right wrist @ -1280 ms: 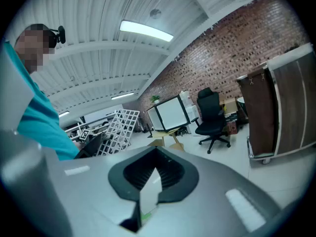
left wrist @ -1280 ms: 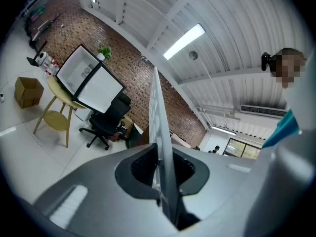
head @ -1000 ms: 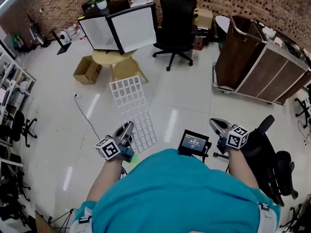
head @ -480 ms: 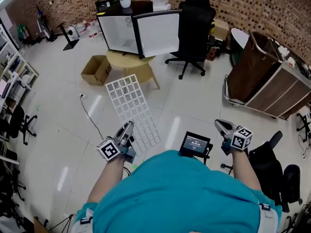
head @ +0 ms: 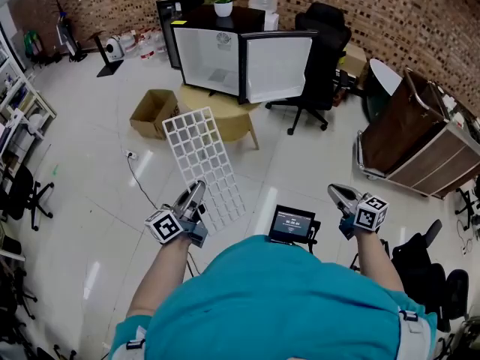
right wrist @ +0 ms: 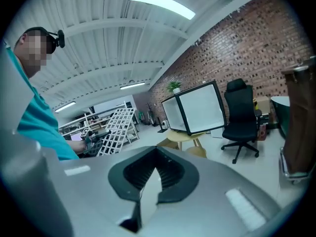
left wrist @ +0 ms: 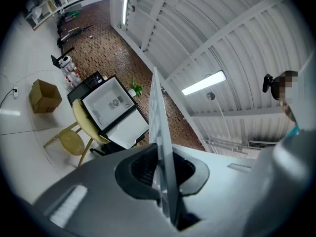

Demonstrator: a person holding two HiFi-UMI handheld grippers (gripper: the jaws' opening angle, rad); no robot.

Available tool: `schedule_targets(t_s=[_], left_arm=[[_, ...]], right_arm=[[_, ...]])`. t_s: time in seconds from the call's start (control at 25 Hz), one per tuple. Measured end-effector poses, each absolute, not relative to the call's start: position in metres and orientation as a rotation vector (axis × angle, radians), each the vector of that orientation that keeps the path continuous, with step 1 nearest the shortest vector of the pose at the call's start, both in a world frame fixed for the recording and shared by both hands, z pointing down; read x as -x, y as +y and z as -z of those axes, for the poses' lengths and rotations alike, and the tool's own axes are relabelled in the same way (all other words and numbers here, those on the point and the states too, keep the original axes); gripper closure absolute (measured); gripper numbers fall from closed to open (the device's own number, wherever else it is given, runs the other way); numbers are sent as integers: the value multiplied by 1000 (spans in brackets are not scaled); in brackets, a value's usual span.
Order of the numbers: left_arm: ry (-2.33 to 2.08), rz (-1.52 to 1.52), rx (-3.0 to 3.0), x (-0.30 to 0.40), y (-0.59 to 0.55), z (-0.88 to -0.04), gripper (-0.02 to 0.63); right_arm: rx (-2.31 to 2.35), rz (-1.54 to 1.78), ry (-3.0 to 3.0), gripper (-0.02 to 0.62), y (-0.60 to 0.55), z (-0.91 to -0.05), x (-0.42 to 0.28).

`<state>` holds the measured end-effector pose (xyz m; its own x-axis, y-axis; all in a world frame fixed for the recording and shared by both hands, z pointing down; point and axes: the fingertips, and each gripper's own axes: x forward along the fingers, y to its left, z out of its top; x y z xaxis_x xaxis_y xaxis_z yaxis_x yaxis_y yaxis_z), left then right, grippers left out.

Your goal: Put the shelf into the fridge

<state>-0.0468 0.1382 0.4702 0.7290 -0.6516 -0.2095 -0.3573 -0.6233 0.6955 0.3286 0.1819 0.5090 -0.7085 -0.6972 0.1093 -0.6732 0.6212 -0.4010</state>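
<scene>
Left hand-held gripper (head: 191, 201) clamped on shelf (head: 202, 156) edge, shelf sticking out ahead. Right hand-held gripper (head: 339, 195) closed, empty. Fridge (head: 214, 58) open, well ahead; insertion not yet done.

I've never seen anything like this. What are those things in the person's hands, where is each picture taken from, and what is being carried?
There is no robot here: a person holds hand-worked tongs in each hand. The wide picture comes from a camera on the person's head, looking down; the other two come from cameras riding on the tongs themselves. The left tongs are clamped on the edge of a white grid shelf, which their own camera sees edge-on. The right tongs are closed and hold nothing. Ahead, a small fridge stands open on a round table, with a cardboard box beside it.
</scene>
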Motion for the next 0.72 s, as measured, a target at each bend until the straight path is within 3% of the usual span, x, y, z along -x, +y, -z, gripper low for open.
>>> schedule_targets(t_s=[0.28, 0.72], left_arm=[[-852, 649, -2229, 62, 25, -482, 574], [-998, 772, -2292, 90, -16, -504, 574]], right_arm=[[984, 596, 2869, 594, 30, -519, -297], [705, 469, 2961, 594, -69, -555, -247]])
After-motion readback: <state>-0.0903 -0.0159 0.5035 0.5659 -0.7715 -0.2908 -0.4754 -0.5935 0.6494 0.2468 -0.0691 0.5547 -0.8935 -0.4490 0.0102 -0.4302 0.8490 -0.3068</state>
